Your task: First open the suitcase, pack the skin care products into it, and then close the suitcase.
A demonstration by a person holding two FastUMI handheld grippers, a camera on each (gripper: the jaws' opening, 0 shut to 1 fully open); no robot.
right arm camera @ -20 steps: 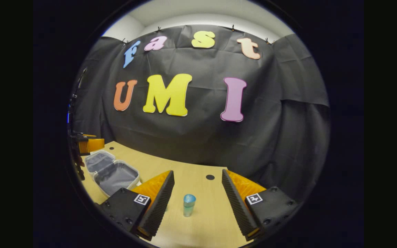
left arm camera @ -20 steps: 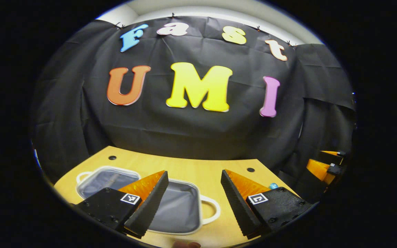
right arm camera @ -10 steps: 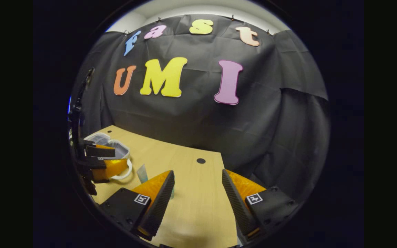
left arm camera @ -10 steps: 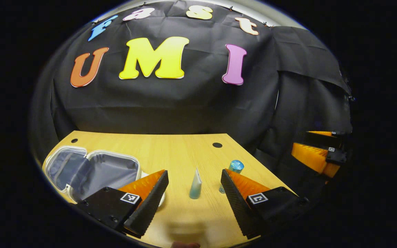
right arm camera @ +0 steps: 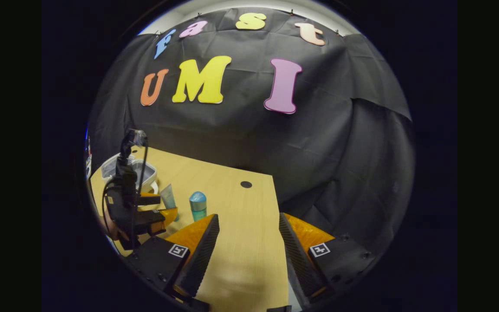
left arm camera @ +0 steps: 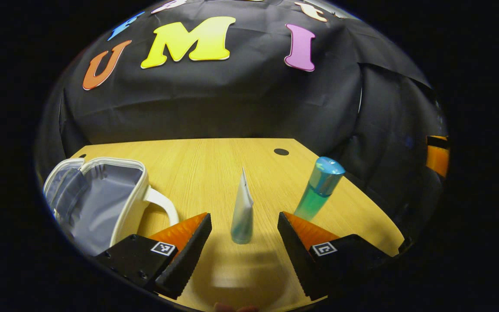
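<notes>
The small white suitcase point(left arm camera: 98, 197) lies open at the left of the wooden table, its grey lining showing. A pale tube point(left arm camera: 242, 212) stands upright just ahead of my left gripper point(left arm camera: 244, 236), in line with the gap between its open fingers and untouched by them. A teal bottle with a blue cap point(left arm camera: 319, 188) stands to the right of the tube. In the right gripper view, my right gripper point(right arm camera: 249, 238) is open over bare table, holding nothing. The bottle point(right arm camera: 198, 207), the tube point(right arm camera: 168, 197), the left gripper point(right arm camera: 162, 207) and the suitcase point(right arm camera: 141, 175) lie to its left.
The wooden table point(left arm camera: 215, 160) has a round cable hole point(left arm camera: 281, 151) near its back edge. Black cloth walls close off the back and right. The right gripper point(left arm camera: 437, 155) shows at the far right edge of the left gripper view.
My left gripper has swung from over the open suitcase to the right and closed in on the tube. The right gripper has drawn away to the right of the bottle.
</notes>
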